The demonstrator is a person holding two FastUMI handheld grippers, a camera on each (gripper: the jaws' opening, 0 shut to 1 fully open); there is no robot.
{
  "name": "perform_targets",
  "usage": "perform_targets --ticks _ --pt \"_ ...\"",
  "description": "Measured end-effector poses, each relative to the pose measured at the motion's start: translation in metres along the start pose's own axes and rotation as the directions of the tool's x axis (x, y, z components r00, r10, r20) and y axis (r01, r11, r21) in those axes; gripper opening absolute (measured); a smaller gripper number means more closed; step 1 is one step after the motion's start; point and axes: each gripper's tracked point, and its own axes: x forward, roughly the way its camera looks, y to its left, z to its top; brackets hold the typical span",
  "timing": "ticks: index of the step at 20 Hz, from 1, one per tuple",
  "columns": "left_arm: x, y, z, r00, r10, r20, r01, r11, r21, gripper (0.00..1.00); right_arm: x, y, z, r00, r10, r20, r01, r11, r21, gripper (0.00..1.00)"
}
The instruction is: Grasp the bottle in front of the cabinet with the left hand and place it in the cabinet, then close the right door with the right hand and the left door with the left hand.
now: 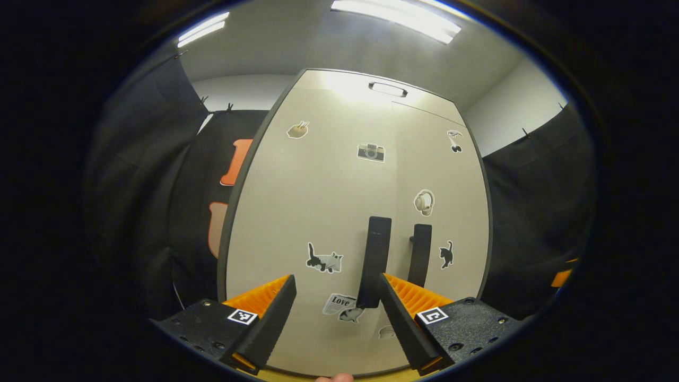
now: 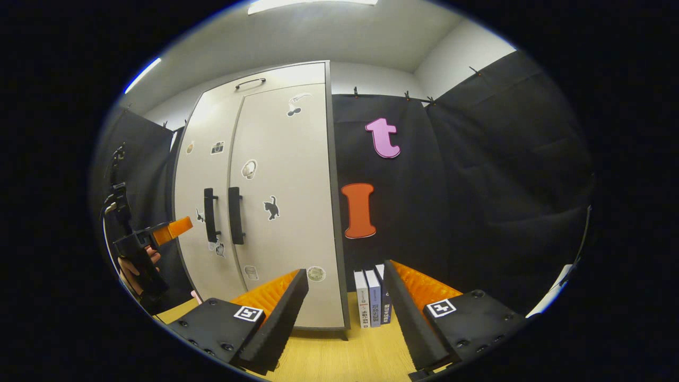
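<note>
The cabinet stands on the wooden table with both doors looking flush and shut, so the bottle is presumably inside; it cannot be confirmed, since no bottle is on show. In the left gripper view the left door faces the camera at close range, its handle just beyond the left gripper, whose fingers stand apart and grip nothing. The right gripper is likewise spread and empty, well back from the right door. The task looks all but finished — what remains is to draw away cleanly. The risk: a left finger sits near the handle, and catching it on the way back could tug the door open again. Seen from the right gripper, the left gripper is held by a hand beside the cabinet, and three books stand upright against its right side — none of which the close view offers, though it alone gives the door stickers in detail.
</note>
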Motion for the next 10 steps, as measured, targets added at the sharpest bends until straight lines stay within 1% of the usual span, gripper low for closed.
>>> perform_targets --ticks 2,5,10 --pt "-0.024 0.000 0.006 1.000 0.010 -0.006 -0.009 1.000 0.017 0.94 -0.004 0.008 -0.002 1.000 0.029 0.001 -0.029 1.000 0.003 0.89" --pt "-0.063 0.008 0.007 0.998 0.065 -0.009 -0.064 0.997 0.045 0.94 -0.013 0.016 -0.006 0.999 0.054 -0.003 -0.054 0.999 -0.008 0.89" --pt "-0.121 0.010 0.009 0.993 0.119 0.004 -0.119 0.992 0.048 0.94 -0.026 0.034 -0.008 0.994 0.110 -0.001 -0.110 0.994 0.002 0.89"
